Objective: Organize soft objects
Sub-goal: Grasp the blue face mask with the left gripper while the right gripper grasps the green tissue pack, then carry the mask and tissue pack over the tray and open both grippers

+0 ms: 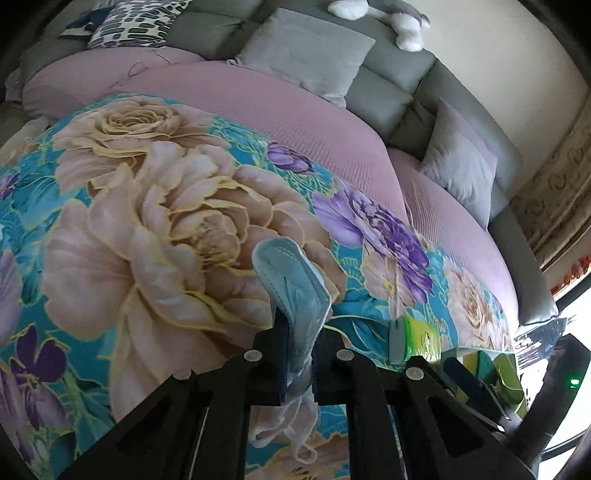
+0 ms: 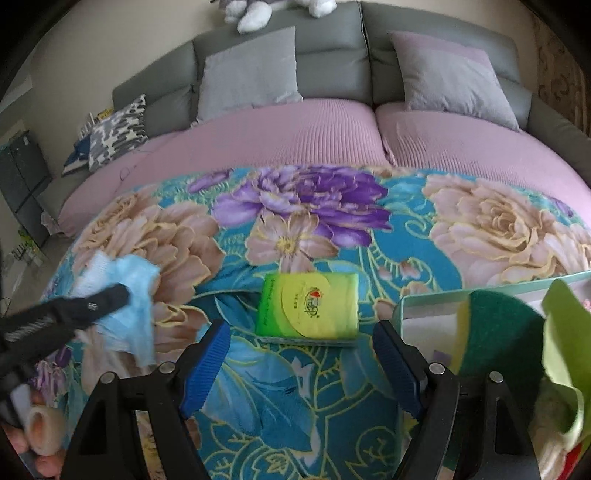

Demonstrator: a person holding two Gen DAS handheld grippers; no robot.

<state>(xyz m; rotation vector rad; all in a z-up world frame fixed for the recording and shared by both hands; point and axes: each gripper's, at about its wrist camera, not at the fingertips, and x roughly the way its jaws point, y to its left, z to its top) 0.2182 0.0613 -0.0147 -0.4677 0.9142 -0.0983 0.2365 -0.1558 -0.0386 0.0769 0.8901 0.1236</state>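
My left gripper (image 1: 297, 354) is shut on a light blue face mask (image 1: 295, 288), which is lifted above the floral blanket (image 1: 166, 206); its white ear loops dangle below the pads. In the right wrist view the same mask (image 2: 129, 291) hangs at the left, pinched by the left gripper (image 2: 110, 295). My right gripper (image 2: 301, 354) stands open just short of a green tissue pack (image 2: 308, 308) that lies flat on the blanket (image 2: 303, 406), with nothing between its blue pads (image 2: 207, 365). The tissue pack (image 1: 417, 339) also shows at the lower right of the left wrist view.
A pale tray (image 2: 436, 295) at the right holds a green and yellow sponge (image 2: 498, 332) and a lime green cloth (image 2: 565, 339). Behind the blanket lies a pink cover (image 2: 295, 129) with grey pillows (image 2: 251, 70) against a grey headboard. A plush toy (image 1: 388, 18) sits on top.
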